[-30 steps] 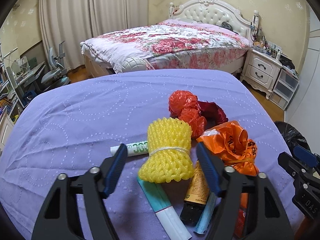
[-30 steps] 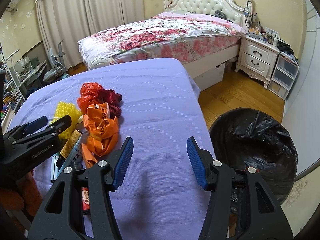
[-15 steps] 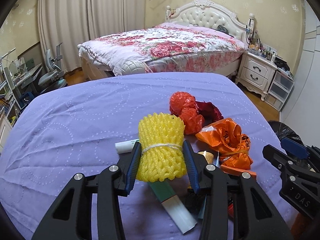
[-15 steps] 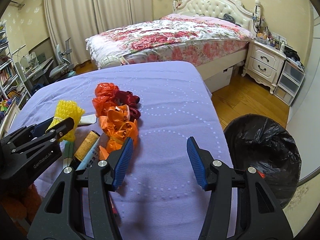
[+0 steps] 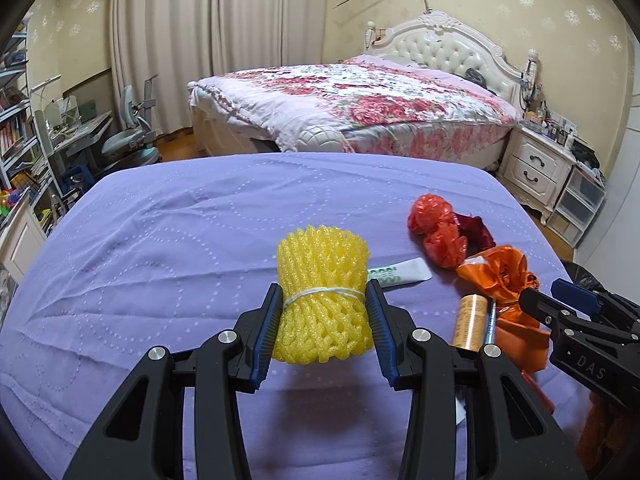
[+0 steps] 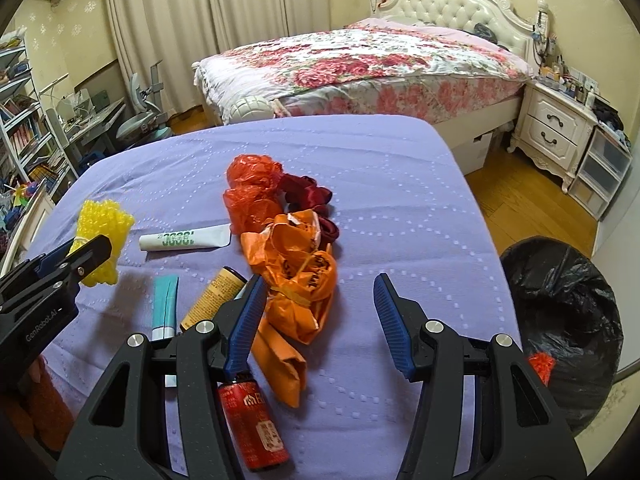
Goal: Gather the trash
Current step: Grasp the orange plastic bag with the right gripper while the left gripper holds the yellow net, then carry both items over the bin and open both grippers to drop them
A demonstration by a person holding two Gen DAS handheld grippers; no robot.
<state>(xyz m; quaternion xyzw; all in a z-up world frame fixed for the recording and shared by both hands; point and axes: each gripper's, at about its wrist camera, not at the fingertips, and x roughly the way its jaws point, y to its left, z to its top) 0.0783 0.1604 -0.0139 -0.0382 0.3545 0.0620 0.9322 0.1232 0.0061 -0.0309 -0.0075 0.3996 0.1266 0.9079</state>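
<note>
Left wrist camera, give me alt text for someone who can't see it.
The left gripper is clamped on a yellow foam net bundle, held above a purple bedspread. To its right lie a white tube, red and orange plastic bags, and the right gripper; a floral bed stands behind.

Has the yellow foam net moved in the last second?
Yes. The yellow foam net, shut in the left gripper, has shifted left, away from the white tube it lay on.
</note>
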